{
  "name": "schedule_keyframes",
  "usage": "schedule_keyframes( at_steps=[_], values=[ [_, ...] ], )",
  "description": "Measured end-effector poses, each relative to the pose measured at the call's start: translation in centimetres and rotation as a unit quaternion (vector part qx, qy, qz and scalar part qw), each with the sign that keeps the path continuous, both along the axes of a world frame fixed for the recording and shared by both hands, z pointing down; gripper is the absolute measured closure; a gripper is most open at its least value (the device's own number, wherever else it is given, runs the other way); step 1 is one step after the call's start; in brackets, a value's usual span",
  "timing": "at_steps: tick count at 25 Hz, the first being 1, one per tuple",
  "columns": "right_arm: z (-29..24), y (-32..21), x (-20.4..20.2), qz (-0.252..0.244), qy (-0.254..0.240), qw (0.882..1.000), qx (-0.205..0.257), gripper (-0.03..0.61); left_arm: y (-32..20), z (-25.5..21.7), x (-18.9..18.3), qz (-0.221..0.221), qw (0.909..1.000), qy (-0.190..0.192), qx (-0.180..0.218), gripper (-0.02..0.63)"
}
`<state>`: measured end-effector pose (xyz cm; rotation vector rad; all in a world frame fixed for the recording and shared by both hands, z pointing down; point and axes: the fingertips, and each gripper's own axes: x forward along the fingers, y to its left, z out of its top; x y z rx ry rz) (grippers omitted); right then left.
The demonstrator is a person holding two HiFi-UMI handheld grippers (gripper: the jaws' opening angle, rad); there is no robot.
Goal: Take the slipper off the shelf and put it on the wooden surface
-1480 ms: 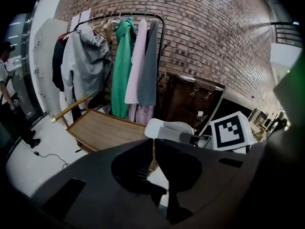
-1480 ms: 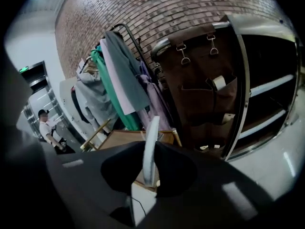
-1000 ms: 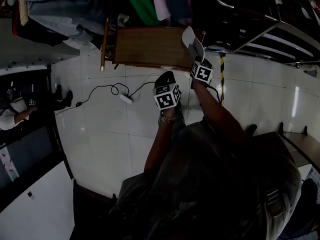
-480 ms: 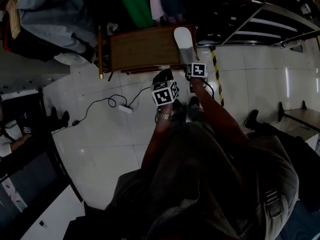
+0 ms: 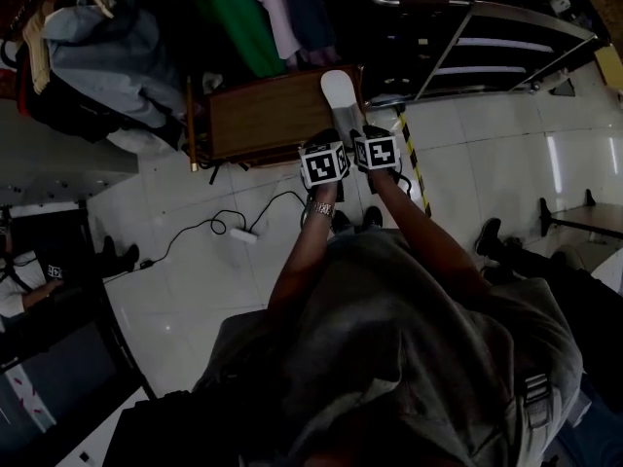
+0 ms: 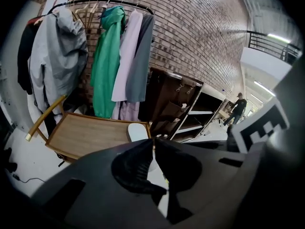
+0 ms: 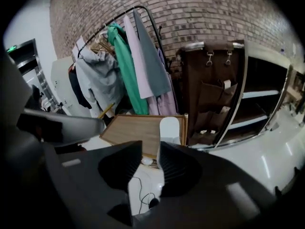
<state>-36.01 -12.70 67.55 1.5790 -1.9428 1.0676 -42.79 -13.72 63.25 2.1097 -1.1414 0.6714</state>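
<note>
My left gripper [image 6: 152, 140] points forward and down. Its jaws are pressed together at the tips, with nothing between them. My right gripper [image 7: 150, 149] sits just beside it, tilted down the same way. Its jaws have just been closing, yet a clear gap stands between them and they hold nothing. Seen from above, the two grippers ride side by side, nearly touching. My left forearm [image 5: 295, 266] and right forearm [image 5: 421, 233] reach out ahead of my chest, converging toward the grippers.

Shop-like hall: brick wall [image 6: 190, 27], hanging coats [image 6: 107, 56], metal shelves [image 7: 259, 95].
</note>
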Motion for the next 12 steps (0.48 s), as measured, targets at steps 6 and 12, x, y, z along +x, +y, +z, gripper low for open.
schedule_keyframes(
  at_steps=[6, 12],
  values=[
    [-5.3, -0.3, 1.7, -0.013, 0.007, 0.998, 0.065, 0.578, -0.1, -2.3, 2.7, 0.004, 0.9999, 0.001, 0.011, 0.594],
    [-8.1, -0.4, 1.9, -0.011, 0.017, 0.995, 0.101, 0.578, 0.5, -3.5, 3.6, 0.019, 0.9993, -0.002, 0.031, 0.594]
  ],
)
